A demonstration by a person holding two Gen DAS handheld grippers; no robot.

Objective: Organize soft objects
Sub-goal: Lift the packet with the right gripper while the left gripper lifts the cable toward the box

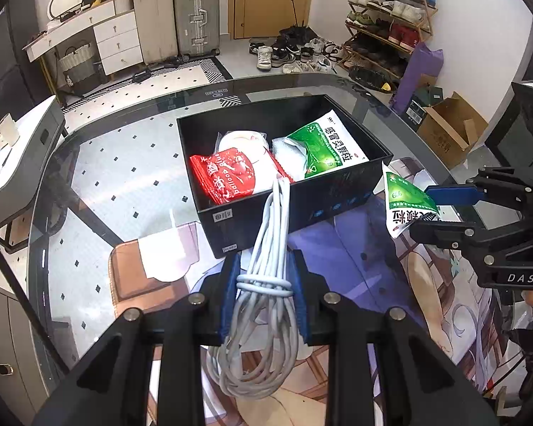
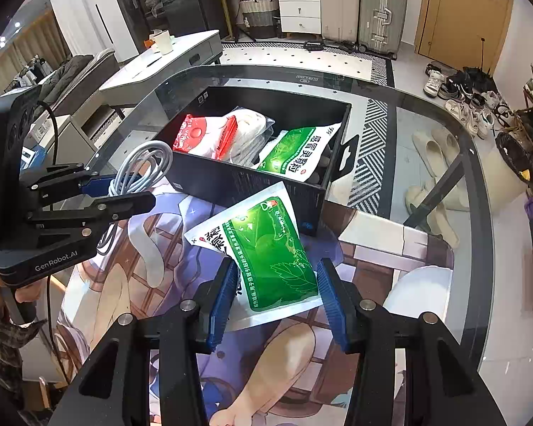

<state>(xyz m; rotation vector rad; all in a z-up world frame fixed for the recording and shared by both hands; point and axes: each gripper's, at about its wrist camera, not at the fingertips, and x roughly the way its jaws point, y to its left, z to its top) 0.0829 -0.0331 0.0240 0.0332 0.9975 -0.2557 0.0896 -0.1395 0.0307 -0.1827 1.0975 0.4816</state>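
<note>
My left gripper point(image 1: 264, 277) is shut on a coiled white cable point(image 1: 266, 284), held just in front of the black box point(image 1: 302, 209); the cable's far loop leans over the box's near wall. It also shows in the right wrist view point(image 2: 142, 167). My right gripper point(image 2: 277, 277) holds a green and white medicine pouch point(image 2: 266, 248) by its sides, lifted beside the box point(image 2: 252, 181). The pouch also shows in the left wrist view point(image 1: 407, 198). Inside the box lie a red packet point(image 1: 224, 174), a white bundle point(image 1: 245, 142) and another green pouch point(image 1: 327, 142).
The box stands on a glass table point(image 1: 124, 163) with an illustrated mat point(image 2: 167, 248) under both grippers. Beyond the table are suitcases point(image 1: 177, 17), a shoe rack point(image 1: 391, 17), a cardboard box point(image 1: 447, 127) and a low white table point(image 2: 160, 60).
</note>
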